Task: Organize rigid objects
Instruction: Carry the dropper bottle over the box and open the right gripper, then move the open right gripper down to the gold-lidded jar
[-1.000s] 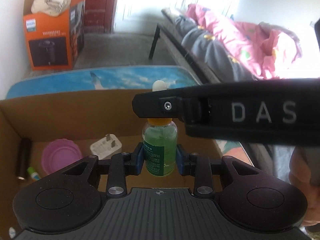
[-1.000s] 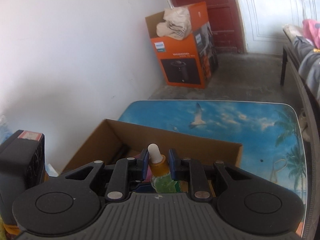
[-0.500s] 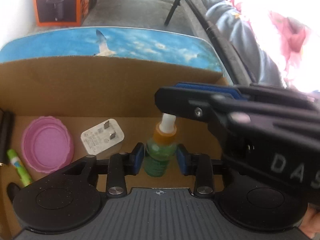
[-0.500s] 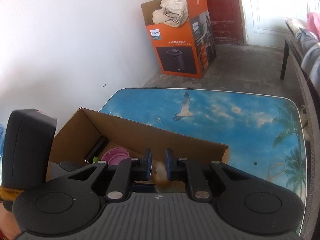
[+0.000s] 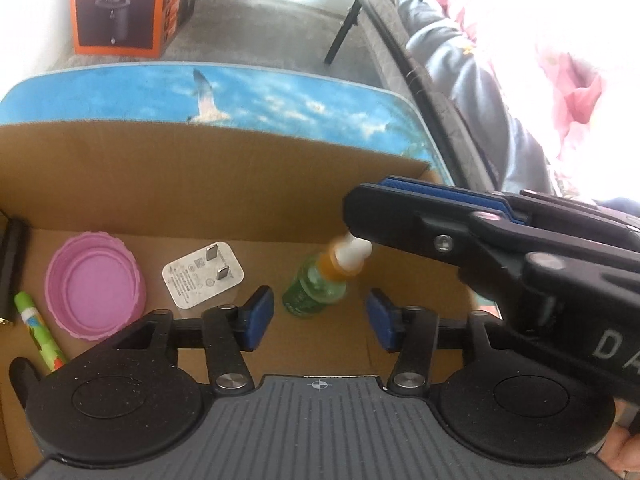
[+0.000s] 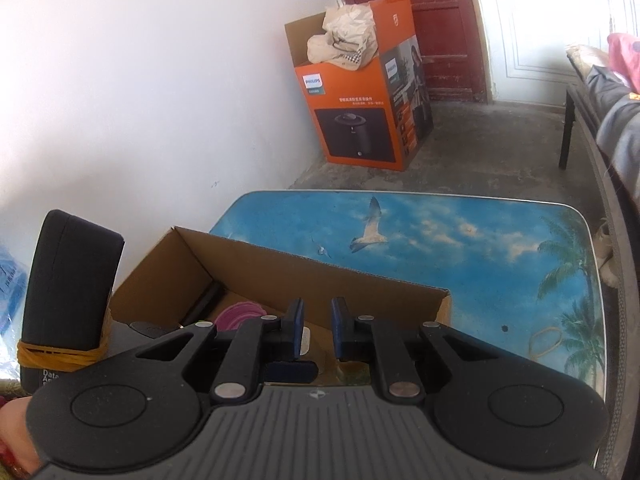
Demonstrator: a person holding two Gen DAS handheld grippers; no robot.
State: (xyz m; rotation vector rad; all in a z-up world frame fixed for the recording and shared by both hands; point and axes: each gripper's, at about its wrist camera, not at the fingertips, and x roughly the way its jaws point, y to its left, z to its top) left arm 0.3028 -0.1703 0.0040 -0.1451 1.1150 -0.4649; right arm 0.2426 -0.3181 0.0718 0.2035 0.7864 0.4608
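Observation:
A small green bottle with an orange collar and white tip leans tilted on the floor of the cardboard box. My left gripper is open, its blue pads on either side of the bottle and clear of it. My right gripper hangs over the box's right part with a narrow empty gap between its pads; in the left wrist view its black fingers sit just above the bottle's tip.
In the box lie a pink lid, a white plug adapter, a green marker and a black cylinder. The box stands on a sky-print table. An orange carton stands on the floor beyond; a bench is at right.
My left gripper has opened and let go of the bottle, which now leans on the box floor. My right gripper has let go of the bottle's top and lifted slightly.

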